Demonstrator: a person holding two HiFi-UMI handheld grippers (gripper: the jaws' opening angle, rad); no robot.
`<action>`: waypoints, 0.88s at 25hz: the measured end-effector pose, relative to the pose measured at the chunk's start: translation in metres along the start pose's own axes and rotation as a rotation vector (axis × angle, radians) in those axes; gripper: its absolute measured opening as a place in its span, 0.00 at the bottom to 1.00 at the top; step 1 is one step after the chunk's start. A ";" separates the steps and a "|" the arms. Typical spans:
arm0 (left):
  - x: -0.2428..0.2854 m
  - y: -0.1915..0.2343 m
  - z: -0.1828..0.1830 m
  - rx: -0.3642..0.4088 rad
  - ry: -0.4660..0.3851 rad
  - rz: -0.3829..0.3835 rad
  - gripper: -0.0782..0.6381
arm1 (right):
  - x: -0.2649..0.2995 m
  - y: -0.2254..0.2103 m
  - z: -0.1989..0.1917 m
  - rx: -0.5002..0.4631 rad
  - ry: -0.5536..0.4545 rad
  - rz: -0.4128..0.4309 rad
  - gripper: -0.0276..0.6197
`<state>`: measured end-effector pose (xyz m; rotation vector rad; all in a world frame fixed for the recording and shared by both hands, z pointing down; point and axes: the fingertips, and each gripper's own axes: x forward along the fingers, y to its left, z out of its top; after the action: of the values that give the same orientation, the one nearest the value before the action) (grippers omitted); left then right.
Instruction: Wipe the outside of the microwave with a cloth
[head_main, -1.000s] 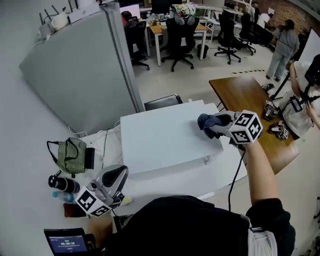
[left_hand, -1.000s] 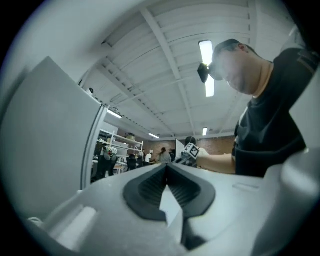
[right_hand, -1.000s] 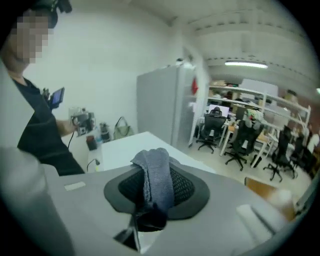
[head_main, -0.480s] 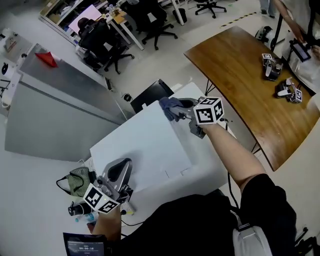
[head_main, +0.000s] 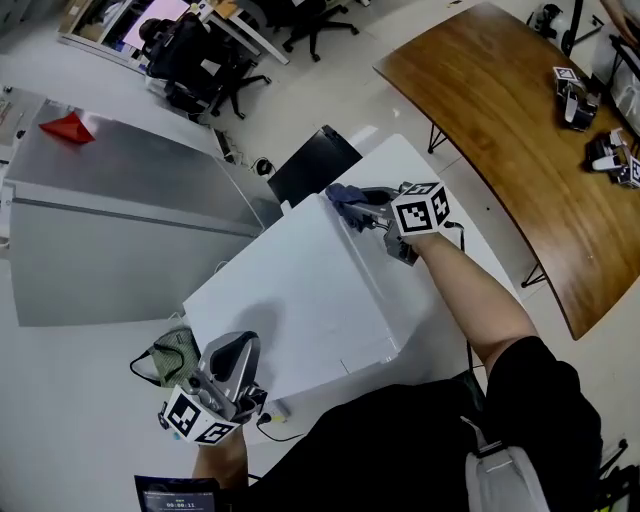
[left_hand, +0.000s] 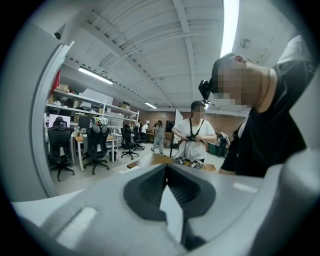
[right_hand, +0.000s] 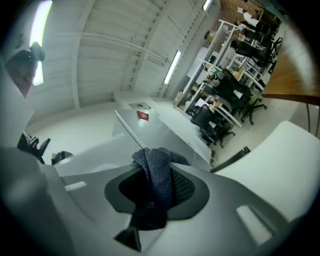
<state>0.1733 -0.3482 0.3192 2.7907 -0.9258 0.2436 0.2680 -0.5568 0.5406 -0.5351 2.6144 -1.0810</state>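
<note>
Fingers of my right gripper are clamped on the dark blue cloth. The right gripper view shows the cloth bunched between both pads, with a fold standing above them.

Change over the last second: the cloth has travelled across the white top of the microwave. It started from the right part of that panel and now sits at the far edge, in the upper middle of the head view. In the last half second it has shifted only slightly, so I judge the stroke to be at its end. The head view has also swung, which moves the microwave in the frame. The microwave itself does not appear to have shifted on the table.

My left gripper remains at the lower left of the frame, beside the near left corner of the microwave. Its fingers are drawn together with nothing between them, and it takes no part in the wipe.

Consequence for the task: one pass over the top panel is complete up to the far edge. I judge that a return stroke, or a shift to an adjacent strip of the top, is due. The side walls and the front show no contact with the cloth at this moment, so I count them as not yet done.
</note>
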 end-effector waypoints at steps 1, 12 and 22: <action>-0.001 0.002 -0.001 -0.004 0.000 0.002 0.12 | 0.001 -0.018 -0.016 -0.006 0.058 -0.044 0.18; 0.010 -0.004 0.007 0.005 -0.020 -0.014 0.12 | -0.017 -0.087 -0.090 -0.266 0.576 -0.337 0.18; 0.008 -0.017 0.028 0.033 -0.069 -0.037 0.12 | -0.021 0.117 0.038 -0.186 -0.035 0.185 0.18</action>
<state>0.1929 -0.3458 0.2914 2.8607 -0.8916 0.1590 0.2735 -0.4952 0.4327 -0.3375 2.6862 -0.7704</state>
